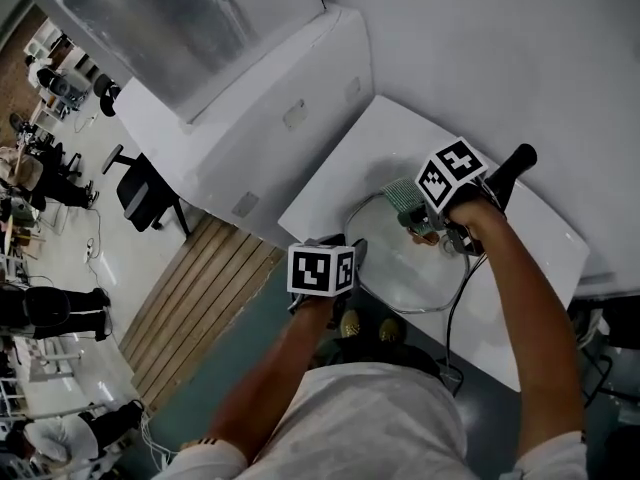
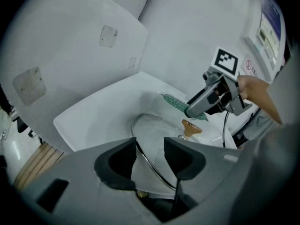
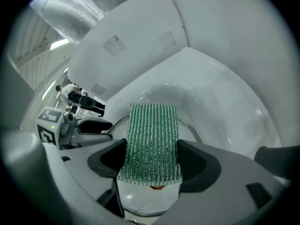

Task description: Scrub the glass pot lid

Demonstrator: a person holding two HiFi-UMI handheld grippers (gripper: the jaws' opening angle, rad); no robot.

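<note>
Right gripper (image 3: 152, 156) clamps scrub pad (image 3: 153, 135) lengthwise along jaws, above lid (image 1: 405, 263).

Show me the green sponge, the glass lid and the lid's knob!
Green sponge (image 3: 152, 142): right gripper view, middle of its striped face.
Glass lid (image 1: 405, 268): head view, clear glass inside the metal rim.
Knob (image 2: 191, 128): left gripper view, its brown top.
</note>
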